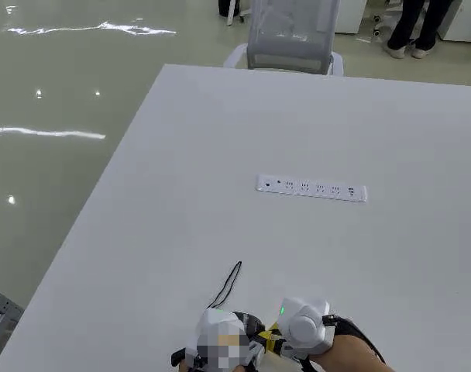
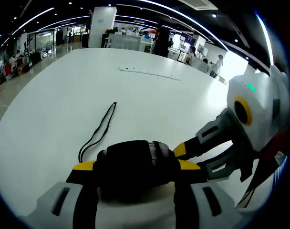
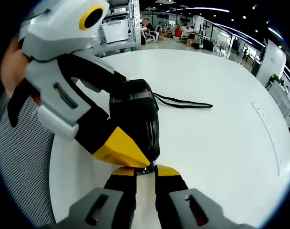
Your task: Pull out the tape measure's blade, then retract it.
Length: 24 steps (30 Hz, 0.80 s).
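White worktable (image 1: 220, 155) carries the whole work; the tape measure (image 2: 135, 160), a black case, sits low over the near edge, held between the two grippers.

1. Left gripper view: the left gripper (image 2: 135, 167) has its yellow-tipped jaws pressed against opposite sides of the case, clamping it. The right gripper's white body enters from the right, its jaws reaching in to the case's right side.
2. Right gripper view: the right gripper (image 3: 145, 171) has its jaws drawn nearly together on the small metal blade tip (image 3: 146, 167) at the mouth of the case. No length of blade is drawn out. The left gripper's jaw crosses the near face of the case and hides part of it.
3. Head view: both grippers meet at the bottom edge. The case is largely covered by them, and the blade tip cannot be made out.

A thin black wrist strap (image 2: 99, 131) runs from the case and lies looped flat on the table. Farther out, well apart, a white power strip (image 1: 311, 188) lies flat. Beyond the far edge stands a grey chair (image 1: 290, 35) on a glossy floor (image 1: 57, 116).
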Motion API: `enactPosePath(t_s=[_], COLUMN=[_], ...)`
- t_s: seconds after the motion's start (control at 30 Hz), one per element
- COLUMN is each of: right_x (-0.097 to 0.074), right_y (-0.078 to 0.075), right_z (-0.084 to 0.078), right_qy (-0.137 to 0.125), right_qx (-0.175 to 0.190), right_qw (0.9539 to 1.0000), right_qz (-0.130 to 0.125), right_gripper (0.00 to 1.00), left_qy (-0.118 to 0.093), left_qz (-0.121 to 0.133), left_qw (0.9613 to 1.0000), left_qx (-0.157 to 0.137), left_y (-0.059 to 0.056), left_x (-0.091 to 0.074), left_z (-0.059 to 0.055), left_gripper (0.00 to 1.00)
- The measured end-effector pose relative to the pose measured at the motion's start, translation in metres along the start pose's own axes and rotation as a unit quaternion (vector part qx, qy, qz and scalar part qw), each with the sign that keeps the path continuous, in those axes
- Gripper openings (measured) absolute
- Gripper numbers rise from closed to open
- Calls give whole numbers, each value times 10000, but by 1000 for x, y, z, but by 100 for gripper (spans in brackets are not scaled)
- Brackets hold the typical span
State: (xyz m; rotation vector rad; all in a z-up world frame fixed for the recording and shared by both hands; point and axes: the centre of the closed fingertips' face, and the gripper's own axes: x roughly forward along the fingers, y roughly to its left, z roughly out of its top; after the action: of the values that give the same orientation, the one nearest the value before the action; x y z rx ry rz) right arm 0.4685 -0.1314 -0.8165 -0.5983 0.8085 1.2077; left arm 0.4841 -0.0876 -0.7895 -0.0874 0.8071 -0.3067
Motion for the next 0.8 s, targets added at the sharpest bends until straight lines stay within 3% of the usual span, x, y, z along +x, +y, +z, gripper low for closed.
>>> enactPosePath(t_s=[0.37, 0.63, 0.8], right_x=[-3, -16, -28], right_y=[1, -15, -21], right_z=[-2, -18, -11], right_qy=[-45, -3, -339], right_qx=[-78, 306, 677], right_qw=[9999, 9989, 9955], right_qz=[-63, -367, -572], right_gripper=[16, 41, 64], left_qy=[-23, -43, -40], left_qz=[-4, -11, -52], left_qw=[10000, 10000, 10000], left_qx=[-28, -46, -63], left_y=[-1, -1, -1], left_x=[-1, -1, -1], left_z=[0, 1, 2], left_gripper=[61, 63, 63])
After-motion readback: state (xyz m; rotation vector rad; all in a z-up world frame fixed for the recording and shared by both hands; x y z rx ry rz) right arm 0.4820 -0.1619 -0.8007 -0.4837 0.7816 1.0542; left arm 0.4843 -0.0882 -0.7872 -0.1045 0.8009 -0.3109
